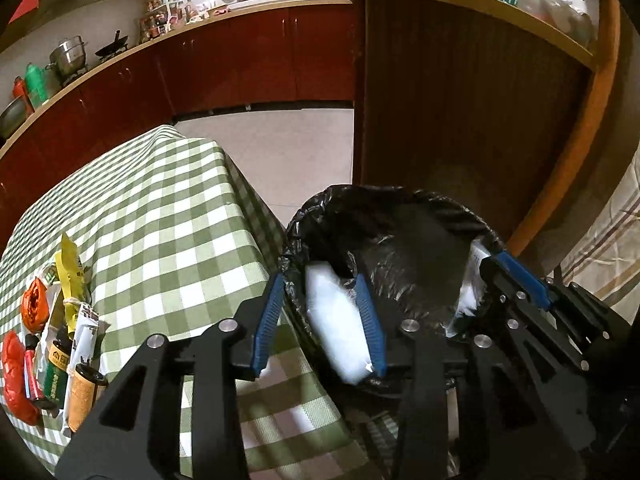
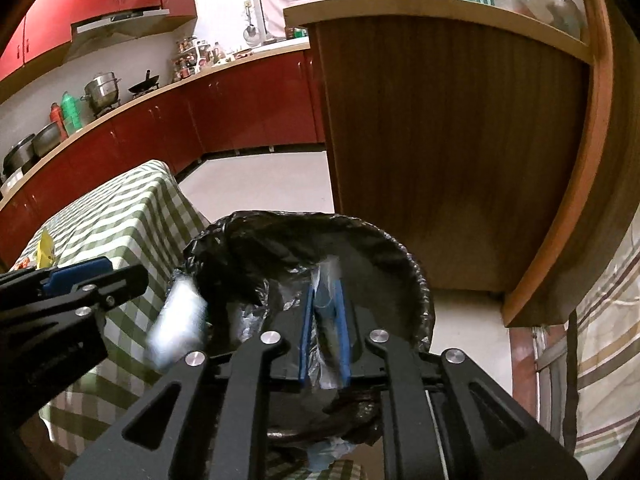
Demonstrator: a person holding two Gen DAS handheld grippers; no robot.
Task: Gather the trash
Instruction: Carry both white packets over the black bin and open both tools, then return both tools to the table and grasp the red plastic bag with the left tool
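White packet (image 1: 340, 320) between spread left fingers (image 1: 370, 320), over black-lined bin (image 1: 400, 216)

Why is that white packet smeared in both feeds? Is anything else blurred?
Left wrist view: the white packet is motion-blurred between the open left gripper fingers over the bin; the table trash is sharp. Right wrist view: same packet streaks; edges bow from fisheye.

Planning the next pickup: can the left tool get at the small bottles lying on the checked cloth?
Probably yes. The left tool stands open over the bin, with a blurred white packet between its fingers. The bottles lie to its left on the tablecloth, nothing between.
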